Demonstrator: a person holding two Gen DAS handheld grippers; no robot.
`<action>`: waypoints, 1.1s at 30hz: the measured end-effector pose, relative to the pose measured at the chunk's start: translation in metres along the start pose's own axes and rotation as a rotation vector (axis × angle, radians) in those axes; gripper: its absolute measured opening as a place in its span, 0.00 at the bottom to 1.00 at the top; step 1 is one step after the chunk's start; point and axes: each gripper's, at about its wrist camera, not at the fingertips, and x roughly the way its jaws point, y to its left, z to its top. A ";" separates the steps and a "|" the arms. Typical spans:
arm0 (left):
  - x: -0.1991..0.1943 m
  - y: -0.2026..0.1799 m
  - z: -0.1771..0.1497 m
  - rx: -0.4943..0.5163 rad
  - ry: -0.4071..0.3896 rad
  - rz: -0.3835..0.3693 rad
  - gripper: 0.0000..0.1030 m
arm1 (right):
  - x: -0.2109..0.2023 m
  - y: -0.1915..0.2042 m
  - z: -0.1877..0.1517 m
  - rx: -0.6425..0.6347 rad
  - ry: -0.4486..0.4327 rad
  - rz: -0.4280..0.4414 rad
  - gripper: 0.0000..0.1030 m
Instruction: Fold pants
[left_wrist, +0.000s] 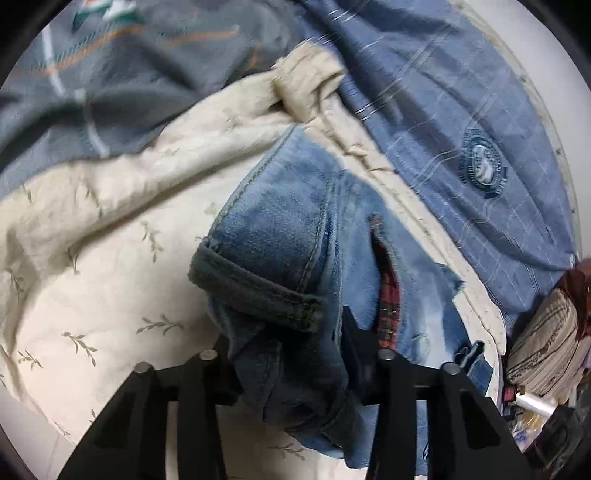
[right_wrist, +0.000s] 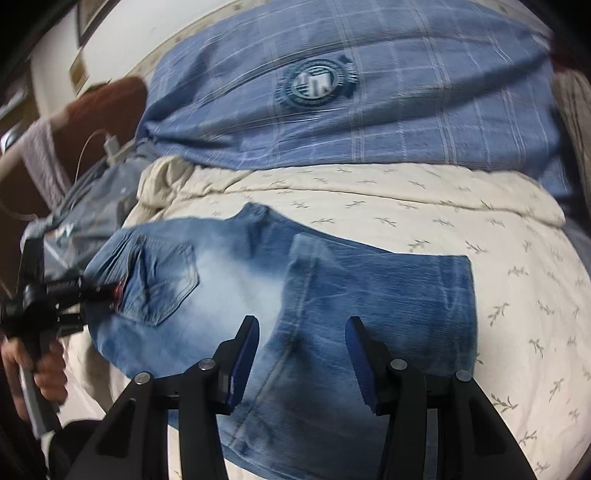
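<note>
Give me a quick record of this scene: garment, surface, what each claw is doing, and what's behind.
garment: blue jeans, partly folded, back pocket facing up
surface: cream bedspread with leaf print
left claw: closed on a bunched edge of the jeans
right claw: jaws apart over the denim, pads not pressing it
behind: blue plaid cloth with round emblem
</note>
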 end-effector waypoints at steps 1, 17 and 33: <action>-0.004 -0.010 -0.001 0.039 -0.023 0.013 0.41 | 0.000 -0.004 0.001 0.014 0.001 0.002 0.51; -0.055 -0.157 -0.053 0.539 -0.194 -0.006 0.38 | -0.028 -0.091 0.006 0.356 -0.047 0.063 0.51; 0.015 -0.252 -0.197 1.014 -0.193 0.129 0.38 | -0.059 -0.160 -0.009 0.562 -0.085 0.173 0.51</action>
